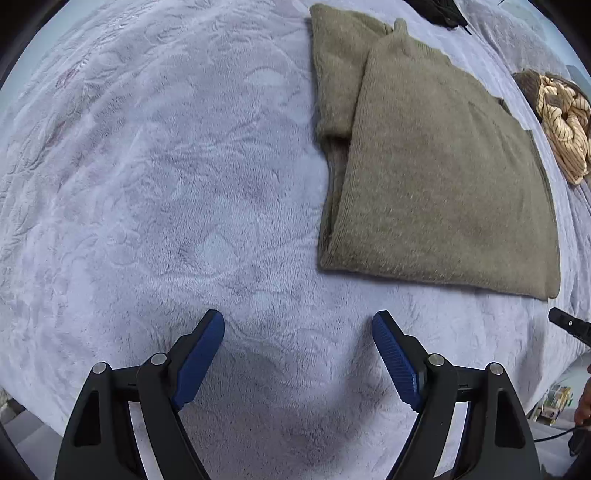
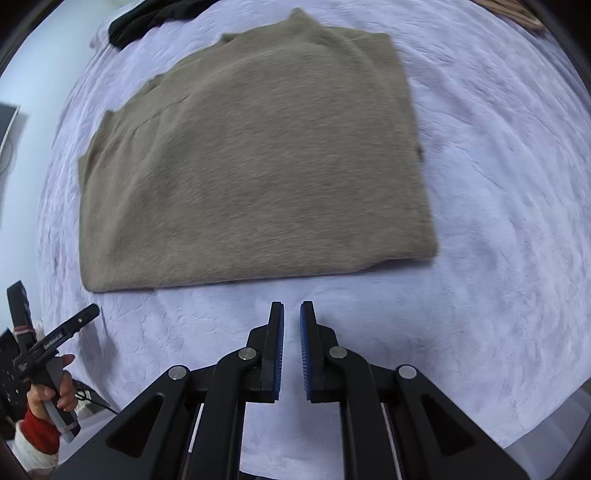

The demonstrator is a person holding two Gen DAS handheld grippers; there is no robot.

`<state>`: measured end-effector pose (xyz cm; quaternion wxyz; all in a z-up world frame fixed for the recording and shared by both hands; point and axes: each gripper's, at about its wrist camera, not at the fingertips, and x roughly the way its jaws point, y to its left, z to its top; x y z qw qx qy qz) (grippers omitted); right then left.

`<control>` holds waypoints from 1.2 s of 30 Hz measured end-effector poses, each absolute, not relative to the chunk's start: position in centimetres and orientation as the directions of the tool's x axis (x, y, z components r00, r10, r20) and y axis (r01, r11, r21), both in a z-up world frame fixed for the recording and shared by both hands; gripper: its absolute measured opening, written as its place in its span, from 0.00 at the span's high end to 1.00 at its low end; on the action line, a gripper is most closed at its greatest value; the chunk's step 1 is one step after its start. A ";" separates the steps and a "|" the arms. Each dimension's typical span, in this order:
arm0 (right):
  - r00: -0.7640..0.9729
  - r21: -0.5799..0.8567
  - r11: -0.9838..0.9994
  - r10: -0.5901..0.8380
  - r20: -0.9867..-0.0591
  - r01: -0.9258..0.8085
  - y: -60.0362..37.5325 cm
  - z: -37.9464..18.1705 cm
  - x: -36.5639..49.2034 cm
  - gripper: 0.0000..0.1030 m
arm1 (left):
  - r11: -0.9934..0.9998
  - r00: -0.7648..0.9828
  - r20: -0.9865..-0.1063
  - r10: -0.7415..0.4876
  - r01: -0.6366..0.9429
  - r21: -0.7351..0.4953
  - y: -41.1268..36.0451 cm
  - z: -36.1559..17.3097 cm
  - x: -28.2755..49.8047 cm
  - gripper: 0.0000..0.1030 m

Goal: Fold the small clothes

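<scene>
A folded olive-brown knit sweater (image 1: 443, 177) lies flat on a pale lavender fleece blanket (image 1: 147, 184). In the left wrist view it sits up and to the right of my left gripper (image 1: 297, 321), which stands open over bare blanket with nothing between its blue pads. In the right wrist view the sweater (image 2: 251, 166) fills the middle, its near edge just beyond my right gripper (image 2: 291, 306). That gripper's pads are almost together and hold nothing. It hovers over the blanket (image 2: 498, 221), apart from the sweater.
A dark garment (image 2: 147, 18) lies at the far edge and a crumpled tan striped garment (image 1: 561, 125) to the sweater's right. A person's hand (image 2: 55, 387) in a red cuff holds the left tool at the blanket's near left edge.
</scene>
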<state>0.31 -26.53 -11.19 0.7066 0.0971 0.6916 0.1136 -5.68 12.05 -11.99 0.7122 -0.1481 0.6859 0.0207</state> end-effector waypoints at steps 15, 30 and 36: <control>-0.017 0.269 0.939 0.272 -0.962 -0.216 -19.4 -10.5 -0.3 0.22 | 0.927 0.092 -0.969 -0.229 -0.282 -0.246 13.2 -12.1 -7.2 0.19; -0.058 0.324 0.926 0.319 -0.946 -0.195 -18.6 -11.8 -0.4 0.22 | 0.723 0.236 -0.792 -0.563 -0.324 -0.611 12.9 -10.2 -7.0 0.19; -0.080 0.338 0.917 0.329 -0.941 -0.211 -18.2 -12.1 -0.9 0.22 | 0.630 0.286 -0.719 -0.633 -0.350 -0.694 11.8 -12.3 -5.8 0.19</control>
